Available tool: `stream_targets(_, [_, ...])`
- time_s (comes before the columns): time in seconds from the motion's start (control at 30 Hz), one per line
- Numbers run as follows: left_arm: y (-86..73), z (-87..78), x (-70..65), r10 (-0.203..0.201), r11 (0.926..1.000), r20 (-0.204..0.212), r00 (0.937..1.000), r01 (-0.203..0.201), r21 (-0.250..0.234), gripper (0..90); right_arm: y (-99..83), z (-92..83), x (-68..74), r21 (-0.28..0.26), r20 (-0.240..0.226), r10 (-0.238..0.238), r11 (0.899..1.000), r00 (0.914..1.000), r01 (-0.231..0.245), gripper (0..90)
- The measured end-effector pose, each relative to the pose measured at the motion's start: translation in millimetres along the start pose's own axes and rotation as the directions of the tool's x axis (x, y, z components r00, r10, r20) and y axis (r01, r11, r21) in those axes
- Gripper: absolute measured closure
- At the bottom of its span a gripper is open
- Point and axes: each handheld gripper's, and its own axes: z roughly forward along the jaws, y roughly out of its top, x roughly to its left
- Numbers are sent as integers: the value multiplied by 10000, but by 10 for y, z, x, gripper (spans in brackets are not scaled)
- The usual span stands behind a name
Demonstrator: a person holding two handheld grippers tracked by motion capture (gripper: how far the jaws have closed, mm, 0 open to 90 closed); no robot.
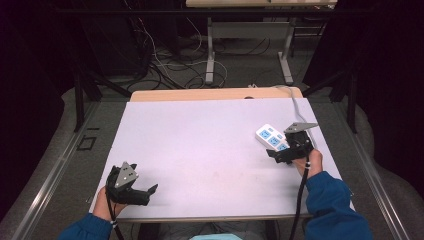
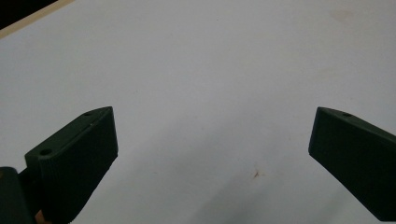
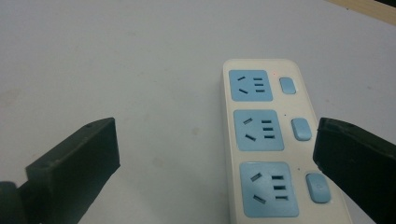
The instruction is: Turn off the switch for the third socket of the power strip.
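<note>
In the high view, the left gripper [image 1: 141,191] is held nearest the camera at the near left corner of the worktop [image 1: 200,140], its fingers spread over bare surface. The right gripper [image 1: 280,154] is held at the right side, just beside a white power strip [image 1: 270,137].

In the left gripper view, the fingers [image 2: 74,158] are seen wide apart above the worktop.

In the right gripper view, the power strip [image 3: 268,140], with three blue sockets, lies between the spread fingers [image 3: 77,161], nearer the right one; whether it is touched cannot be told.
</note>
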Motion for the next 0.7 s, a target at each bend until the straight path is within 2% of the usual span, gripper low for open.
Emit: stream_targets(0.7, [1, -1, 1, 9, 10000, 9, 10000, -9, 82, 13, 114, 175, -197, 4, 305, 359, 9994, 9989, -359, 0])
